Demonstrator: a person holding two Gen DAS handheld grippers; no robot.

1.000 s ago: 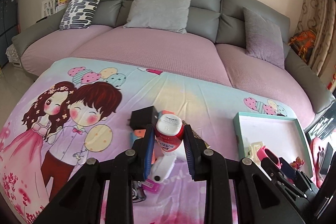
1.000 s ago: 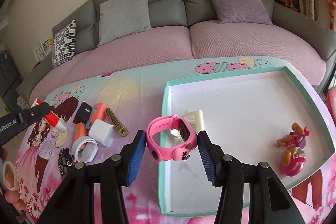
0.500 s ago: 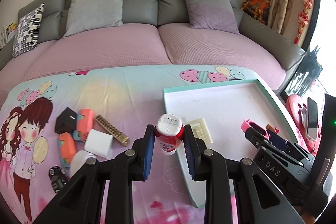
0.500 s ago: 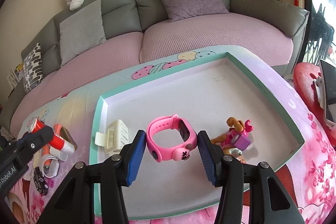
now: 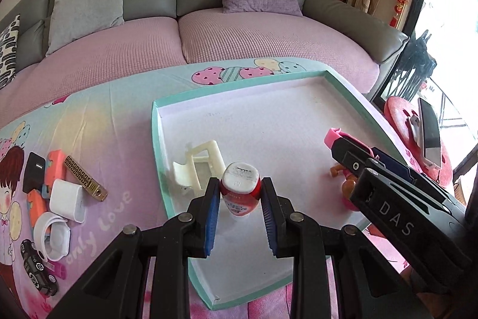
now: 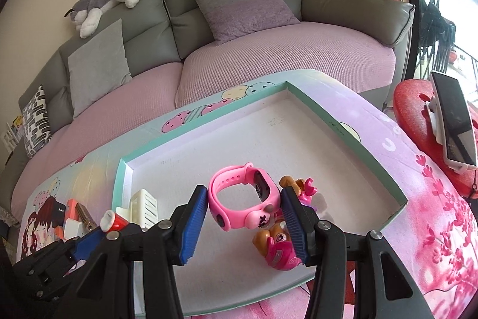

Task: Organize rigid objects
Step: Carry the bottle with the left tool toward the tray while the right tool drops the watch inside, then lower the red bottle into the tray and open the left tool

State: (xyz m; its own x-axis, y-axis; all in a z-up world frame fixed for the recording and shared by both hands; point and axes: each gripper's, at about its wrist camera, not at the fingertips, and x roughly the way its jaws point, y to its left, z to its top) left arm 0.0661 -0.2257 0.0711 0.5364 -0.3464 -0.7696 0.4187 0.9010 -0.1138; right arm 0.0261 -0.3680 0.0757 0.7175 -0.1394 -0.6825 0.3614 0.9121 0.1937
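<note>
Blue-padded jaws of the left gripper (image 5: 239, 193) are clamped on a small red bottle (image 5: 240, 189) with a white cap, held over the near part of the tray (image 5: 158, 139). The right gripper (image 6: 245, 205) is closed around a pink watch (image 6: 243, 204), its pads pressing the band on both sides, held over the tray beside a toy figure (image 6: 276, 247) that lies on the tray floor.

Risks, as judged from this position:
- The bottle is pinched near its cap end, body hanging below; a release from any height could let it tip and roll towards the white clip (image 5: 198, 166) or the near rim.
- The watch band is a springy loop (only two contact lines), so it may twist or pop sideways on release and land on the toy figure.
- Both grippers work over the same tray; the right one crosses the left camera's view close by, so a sideways move by either could knock the other.

Clearances:
- The tray's far half and far corner are bare, offering the best room.
- The near left is occupied by the clip, the near right by the toy figure.
- Walls are low but raised; a shallow approach could catch the teal rim.
- Loose items (image 5: 64, 199) remain on the printed cloth (image 5: 113, 115) left of the tray, well apart from both grippers.
</note>
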